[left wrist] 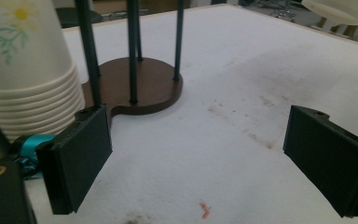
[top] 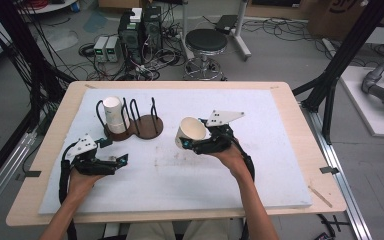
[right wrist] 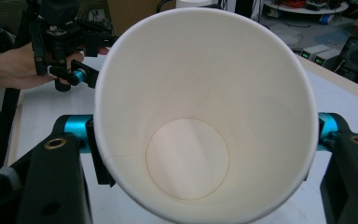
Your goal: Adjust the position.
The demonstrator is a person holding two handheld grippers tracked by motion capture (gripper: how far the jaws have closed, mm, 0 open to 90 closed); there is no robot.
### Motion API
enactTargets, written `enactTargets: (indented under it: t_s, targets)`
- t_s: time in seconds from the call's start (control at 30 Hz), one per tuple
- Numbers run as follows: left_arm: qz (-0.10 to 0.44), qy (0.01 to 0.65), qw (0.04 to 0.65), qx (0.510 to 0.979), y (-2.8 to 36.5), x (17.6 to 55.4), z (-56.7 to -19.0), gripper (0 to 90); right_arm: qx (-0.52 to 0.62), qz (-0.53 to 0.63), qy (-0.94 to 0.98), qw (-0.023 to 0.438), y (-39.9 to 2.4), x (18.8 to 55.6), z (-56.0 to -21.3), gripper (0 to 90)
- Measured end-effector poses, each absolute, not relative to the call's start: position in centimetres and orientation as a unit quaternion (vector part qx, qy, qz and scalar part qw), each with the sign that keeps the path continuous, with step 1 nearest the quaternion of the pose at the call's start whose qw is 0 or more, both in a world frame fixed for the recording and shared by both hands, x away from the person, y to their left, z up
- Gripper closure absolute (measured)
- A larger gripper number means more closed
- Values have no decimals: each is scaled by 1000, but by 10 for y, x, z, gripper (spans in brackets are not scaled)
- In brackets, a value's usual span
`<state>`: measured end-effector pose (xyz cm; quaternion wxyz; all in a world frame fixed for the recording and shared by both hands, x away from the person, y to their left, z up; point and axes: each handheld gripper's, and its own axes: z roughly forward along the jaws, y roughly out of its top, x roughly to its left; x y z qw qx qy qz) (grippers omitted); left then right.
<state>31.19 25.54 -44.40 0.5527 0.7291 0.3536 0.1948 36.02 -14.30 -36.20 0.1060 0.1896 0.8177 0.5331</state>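
White padding covers the wooden table (top: 290,107), with computer boxes, cables and a round stool on the floor beyond its far edge.

At the middle of the table, the right hand-held gripper (top: 187,142) is clamped on a white paper cup (top: 192,132), its 2 jaws pressing the cup's wall from opposite sides. The cup is lifted off the padding and lies tilted, its open mouth turned to the near side; in the right gripper view the cup (right wrist: 205,116) shows its empty inside and round bottom, with a jaw at each side of its wall.

To the near left, the left hand-held gripper (top: 121,161) has its jaws wide apart with nothing between them, pointing right across the padding. In the left gripper view the left hand-held gripper (left wrist: 205,158) frames bare, stained padding.

Just beyond it on the far left stands a brown wooden cup rack (top: 147,127) with black wire loops, and a stack of paper cups (top: 115,115) sits upside down in its left bay. Close up, the stack (left wrist: 32,93) bears a flower print and stands beside the rack's empty right base (left wrist: 144,86).
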Motion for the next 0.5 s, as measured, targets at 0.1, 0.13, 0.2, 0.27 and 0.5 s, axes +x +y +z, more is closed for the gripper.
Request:
enactTargets:
  t_s: [0.1,0.13,0.2,0.27,0.5]
  targets:
    - [215,368,549,719,259,311,-448,78,194,526,821,112,-143,362,-363,302]
    - [217,372,547,718,260,310,-449,78,196,523,822,114,-142,362,-363,302]
    - [224,377,545,715,262,310,-451,78,197,509,828,124,-140,363,-363,302]
    - [227,381,542,714,262,310,-451,78,198,494,837,131,-138,364,-364,302]
    - [233,389,538,710,265,309,-456,82,204,477,845,133,-133,367,-366,302]
